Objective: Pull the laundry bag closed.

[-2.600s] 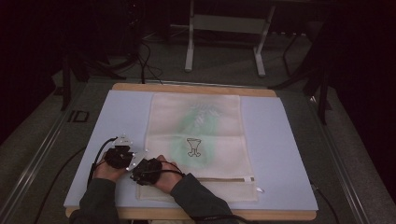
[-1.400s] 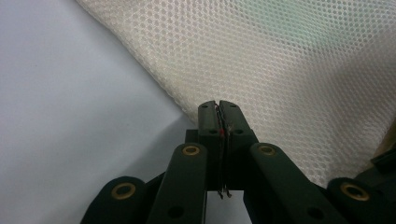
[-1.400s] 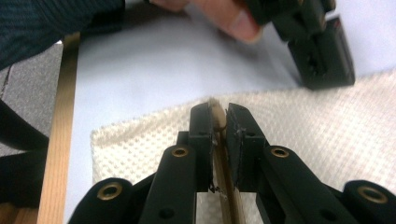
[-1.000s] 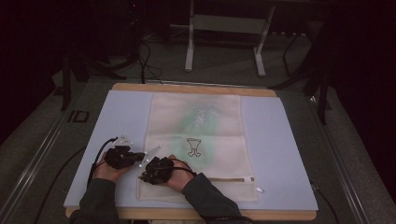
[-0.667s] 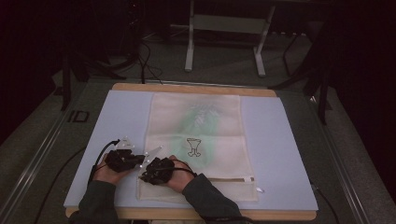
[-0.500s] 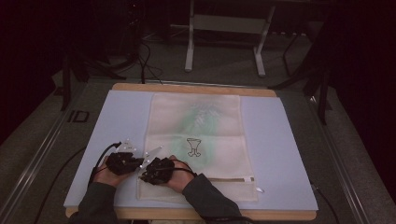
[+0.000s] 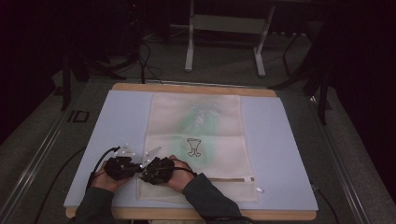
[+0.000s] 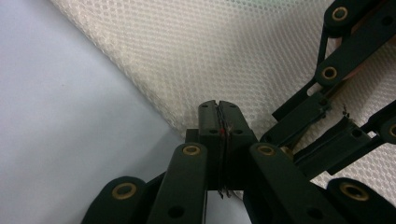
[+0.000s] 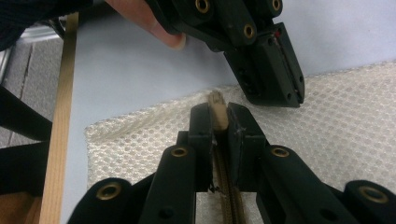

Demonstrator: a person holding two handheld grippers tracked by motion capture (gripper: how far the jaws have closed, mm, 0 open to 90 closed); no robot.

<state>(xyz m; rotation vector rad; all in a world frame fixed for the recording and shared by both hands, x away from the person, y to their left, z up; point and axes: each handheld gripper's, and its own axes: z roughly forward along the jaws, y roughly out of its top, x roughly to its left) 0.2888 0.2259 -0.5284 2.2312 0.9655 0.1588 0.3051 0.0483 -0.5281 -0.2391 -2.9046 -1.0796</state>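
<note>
Mesh bag pinched at its near left corner

Mesh bag [image 7: 198, 140] lies flat on the pale blue mat [image 7: 285, 149], its zipped end nearest the person. The right gripper [image 9: 218, 116] clamps what looks like the zip's end tab [image 9: 216, 105] at the bag's near left corner. The left gripper [image 8: 218, 112], just left of it, has its jaws pressed together at the bag's edge, possibly nipping a thread.

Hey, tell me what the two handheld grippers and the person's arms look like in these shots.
Both the left gripper and the right gripper are black, with boxy jaw blocks on flat link bars pinned by brass-coloured rivets. Each carries a grey three-cornered plate on top. A black cable trails from the left one. The dark sleeves reach the wrists.
</note>
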